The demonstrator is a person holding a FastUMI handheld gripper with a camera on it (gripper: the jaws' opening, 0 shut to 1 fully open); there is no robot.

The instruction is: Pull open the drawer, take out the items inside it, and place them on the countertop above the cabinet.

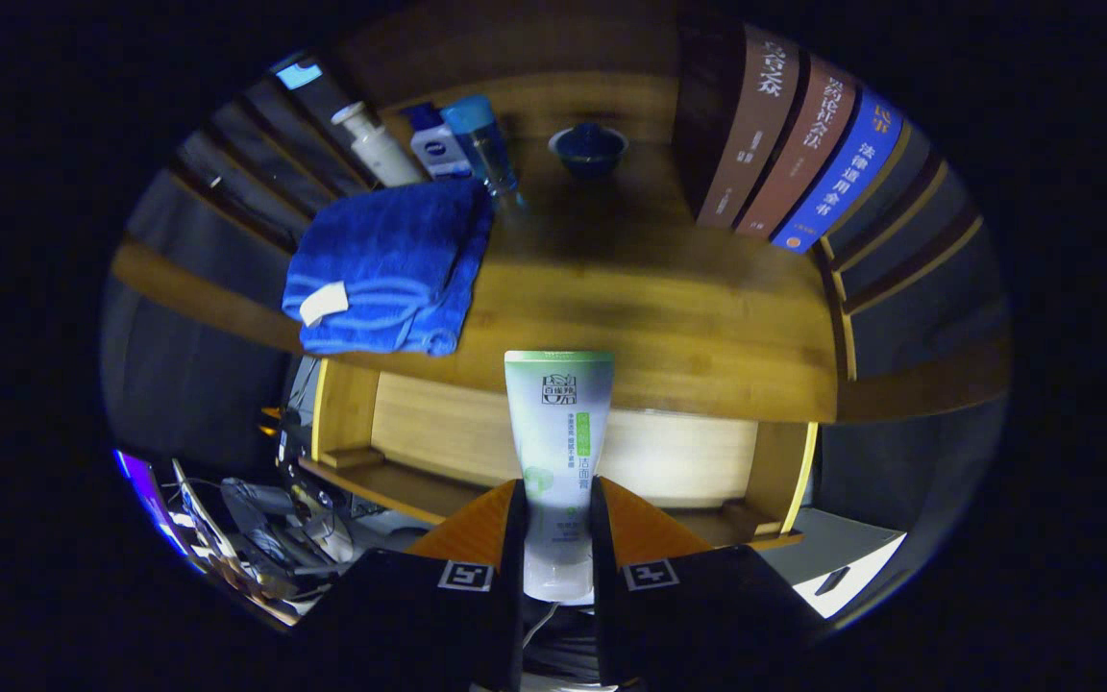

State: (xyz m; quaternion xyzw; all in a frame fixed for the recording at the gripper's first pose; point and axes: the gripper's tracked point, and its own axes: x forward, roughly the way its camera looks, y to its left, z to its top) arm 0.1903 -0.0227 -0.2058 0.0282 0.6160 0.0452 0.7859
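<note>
The jaws of the gripper (558, 538) are closed narrowly on a white and green tube (558, 452), one jaw pressed against each side of its lower part, so that the tube is held upright between them with its flat sealed end uppermost. The tube is carried in the air, just in front of the near edge of the table (669, 317), and is not yet set down on it.

Directly beyond and below the tube, the drawer (448, 432) is seen pulled open under the table; its pale bottom is lit, and nothing else can be made out in the part that is visible, though the middle is hidden behind the tube and the jaws.

On the table, a folded blue towel (385, 269) lies to the left, near the edge. Behind it, at the far left, a white pump bottle (376, 144), a small blue bottle (438, 144) and a blue-capped bottle (486, 144) are standing close together. A dark blue lidded bowl (589, 149) rests at the far middle, and a row of books (794, 144) stands at the far right.

The opening of the drawer is judged to be done and the tube taken out; placing the tube on the table remains. Whether more items are left in the drawer cannot be told.
</note>
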